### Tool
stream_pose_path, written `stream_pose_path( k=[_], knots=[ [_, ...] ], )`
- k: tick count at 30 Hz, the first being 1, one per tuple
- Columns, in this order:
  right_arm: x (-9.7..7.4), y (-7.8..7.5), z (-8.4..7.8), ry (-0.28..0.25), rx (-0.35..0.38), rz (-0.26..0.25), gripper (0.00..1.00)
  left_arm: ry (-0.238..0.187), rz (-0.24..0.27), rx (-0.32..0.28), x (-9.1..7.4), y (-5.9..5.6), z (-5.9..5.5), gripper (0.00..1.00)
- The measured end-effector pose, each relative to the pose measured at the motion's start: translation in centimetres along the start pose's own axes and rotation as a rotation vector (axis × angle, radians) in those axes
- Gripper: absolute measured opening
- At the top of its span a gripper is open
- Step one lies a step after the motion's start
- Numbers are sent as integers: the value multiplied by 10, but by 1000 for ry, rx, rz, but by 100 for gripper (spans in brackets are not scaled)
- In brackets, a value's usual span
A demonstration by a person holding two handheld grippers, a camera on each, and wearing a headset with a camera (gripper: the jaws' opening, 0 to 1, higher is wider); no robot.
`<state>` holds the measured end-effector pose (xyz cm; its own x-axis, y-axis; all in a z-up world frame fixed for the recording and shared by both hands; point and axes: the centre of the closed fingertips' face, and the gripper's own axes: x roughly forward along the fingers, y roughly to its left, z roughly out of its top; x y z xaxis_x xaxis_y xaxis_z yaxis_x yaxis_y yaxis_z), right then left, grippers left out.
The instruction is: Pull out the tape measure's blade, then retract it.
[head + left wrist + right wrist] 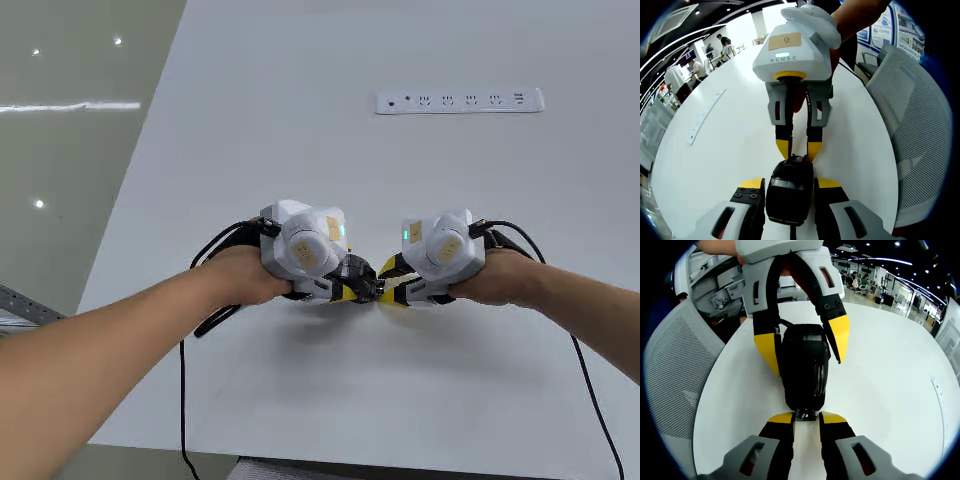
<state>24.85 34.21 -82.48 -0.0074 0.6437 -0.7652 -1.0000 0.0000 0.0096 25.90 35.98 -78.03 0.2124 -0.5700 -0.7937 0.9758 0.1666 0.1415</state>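
Note:
A black tape measure [358,277] sits just above the white table [300,120], between my two grippers. My left gripper [790,183] is shut on the case [790,195] from both sides; in the right gripper view the same gripper [805,350] reaches in from the top around the case [805,367]. My right gripper [806,418] is shut on the small metal hook of the blade [805,414] at the case's mouth. In the left gripper view the right gripper [798,149] meets the case's front end. No length of blade shows between case and hook.
A white power strip [460,100] lies at the far right of the table. Black cables [215,320] trail from both grippers toward the near edge. A grey mesh chair [910,125] stands beside the table. The table's left edge drops to the floor [70,150].

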Motion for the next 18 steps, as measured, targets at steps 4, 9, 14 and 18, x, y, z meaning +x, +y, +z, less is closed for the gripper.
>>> stream_pose_path(
  k=[4, 9, 14, 18],
  knots=[
    [1, 2, -1, 4, -7, 9, 13, 0, -2, 1, 1, 1, -1, 32],
    [1, 2, -1, 0, -8, 14, 13, -1, -8, 2, 1, 1, -1, 32],
    [1, 1, -1, 5, -24, 7, 12, -2, -15, 5, 2, 2, -2, 31],
    [0, 0, -2, 5, -33, 3, 11, 3, -21, 8, 1, 2, -1, 30]
  ],
)
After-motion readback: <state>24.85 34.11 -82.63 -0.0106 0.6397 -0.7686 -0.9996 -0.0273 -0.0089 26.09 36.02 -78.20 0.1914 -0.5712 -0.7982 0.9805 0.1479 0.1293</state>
